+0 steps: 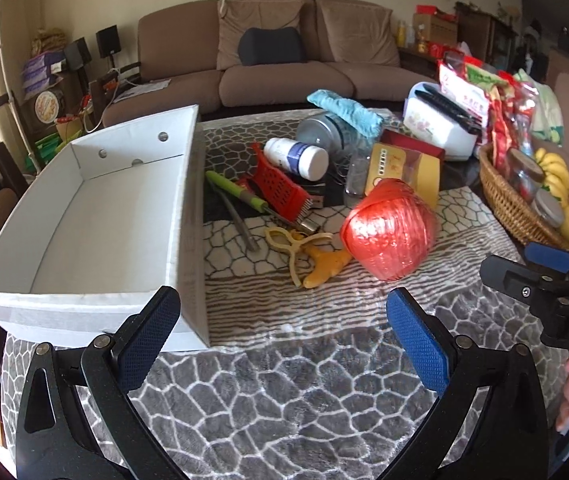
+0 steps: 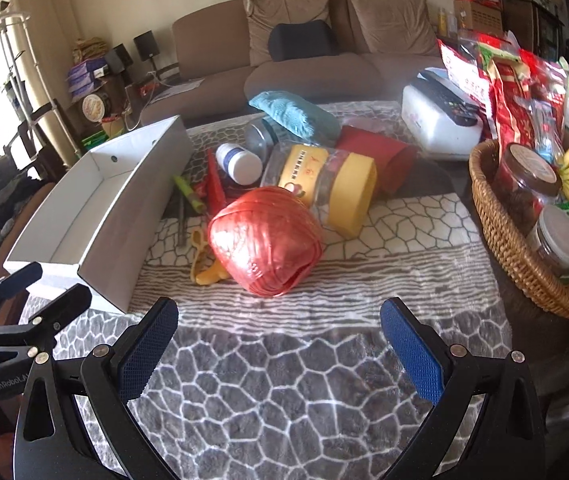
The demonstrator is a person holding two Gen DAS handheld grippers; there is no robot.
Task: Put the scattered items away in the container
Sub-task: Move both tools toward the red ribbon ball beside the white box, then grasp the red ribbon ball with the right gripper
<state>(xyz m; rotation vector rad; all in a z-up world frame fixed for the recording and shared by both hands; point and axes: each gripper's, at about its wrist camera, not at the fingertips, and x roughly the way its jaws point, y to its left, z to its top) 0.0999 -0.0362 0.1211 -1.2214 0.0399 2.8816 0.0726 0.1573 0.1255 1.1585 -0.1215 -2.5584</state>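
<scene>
Straight ahead at twelve o'clock of my right tool [image 2: 278, 344], the round red ball of plastic twine [image 2: 265, 240] is sitting on the table; both tools are gaping unclenched, the left tool [image 1: 284, 340] farther, the white rectangular cardboard box [image 1: 84, 216] waiting at ten o'clock.

right hand-held gripper [image 1: 540, 264] body: "DAS", cut off | left hand-held gripper [image 2: 24, 288] body: "GenRobot.A"; other labels unreadable

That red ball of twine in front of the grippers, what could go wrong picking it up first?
The red twine ball is round and wider than most items, so the open right gripper may slip off it. It could roll onto the yellow peeler beside it, or away from the white box.
</scene>
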